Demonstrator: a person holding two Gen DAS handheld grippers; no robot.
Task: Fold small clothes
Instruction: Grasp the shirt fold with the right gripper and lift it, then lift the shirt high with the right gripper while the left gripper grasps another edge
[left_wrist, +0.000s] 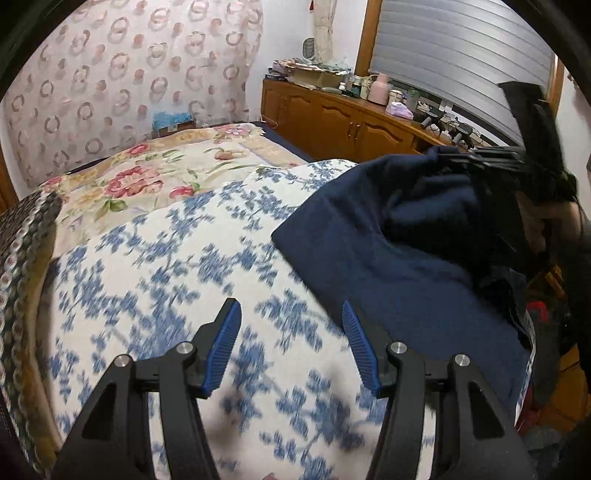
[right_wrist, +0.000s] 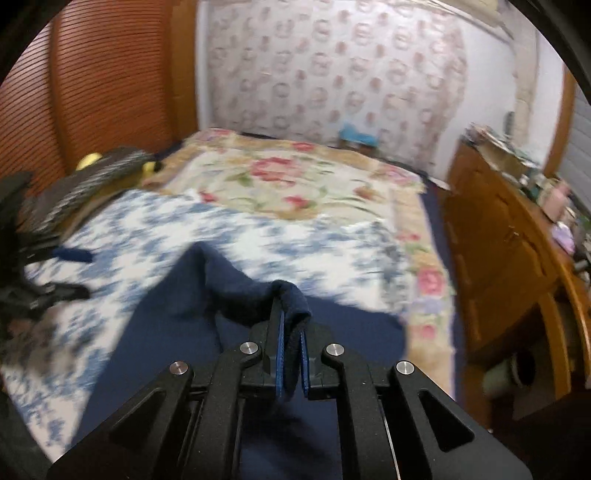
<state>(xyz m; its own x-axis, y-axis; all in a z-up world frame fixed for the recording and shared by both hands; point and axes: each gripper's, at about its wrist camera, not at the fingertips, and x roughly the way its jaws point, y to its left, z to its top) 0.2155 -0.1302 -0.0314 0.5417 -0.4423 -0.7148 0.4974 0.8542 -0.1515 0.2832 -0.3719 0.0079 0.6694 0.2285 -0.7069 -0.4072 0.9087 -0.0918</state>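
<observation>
Two grippers – right gripper (right_wrist: 290, 332) jaws pinch navy garment (right_wrist: 332, 325); left gripper (left_wrist: 291, 332) jaws parted, empty.

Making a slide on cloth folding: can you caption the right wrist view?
Right tongs shut on a fold of navy cloth, lifting it above the blue-flowered bedspread.

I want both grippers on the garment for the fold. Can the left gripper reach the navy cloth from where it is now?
Probably yes. The left gripper is open over the bedspread, the navy cloth lies just beside it, and nothing stands between them.
</observation>
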